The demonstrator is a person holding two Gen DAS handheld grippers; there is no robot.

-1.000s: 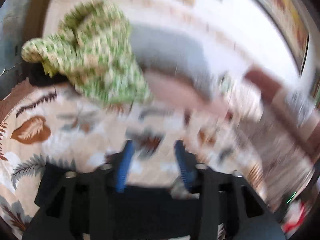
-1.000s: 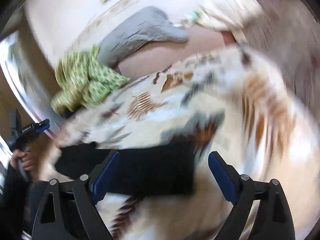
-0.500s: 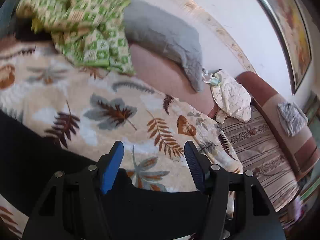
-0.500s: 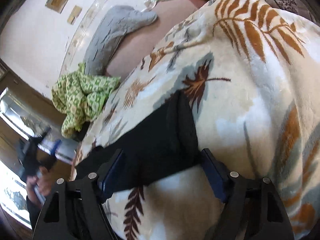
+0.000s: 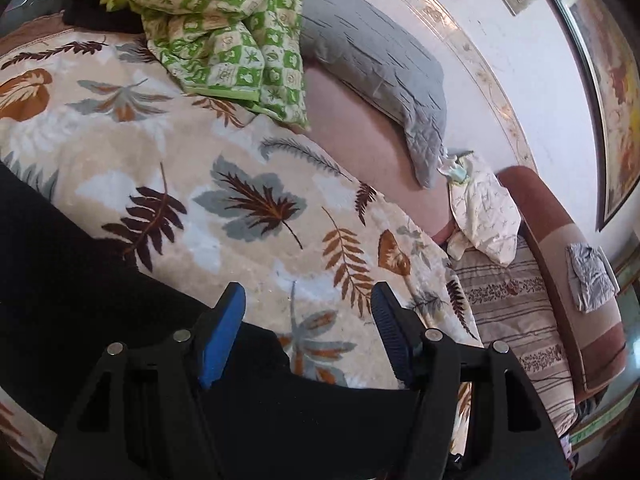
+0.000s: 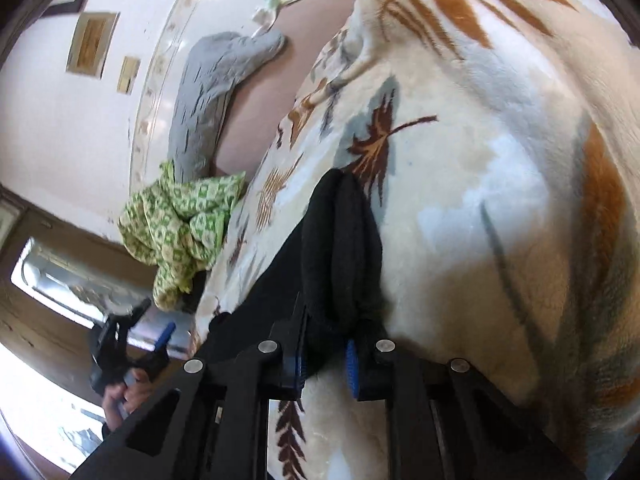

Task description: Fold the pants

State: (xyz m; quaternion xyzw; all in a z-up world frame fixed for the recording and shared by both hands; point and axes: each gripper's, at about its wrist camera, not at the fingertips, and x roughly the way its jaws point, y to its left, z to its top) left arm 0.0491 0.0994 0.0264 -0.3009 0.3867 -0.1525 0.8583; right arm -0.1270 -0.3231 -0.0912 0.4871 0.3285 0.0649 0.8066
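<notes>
The black pants (image 6: 340, 240) lay on the leaf-patterned blanket (image 6: 500, 160), their length running away from the right gripper (image 6: 324, 364), which pinched a bunched end between its narrow jaws. The left gripper (image 5: 306, 316) stood wide and held nothing, with pants cloth just below its fingers, so it seemed nearer to the free part.
</notes>
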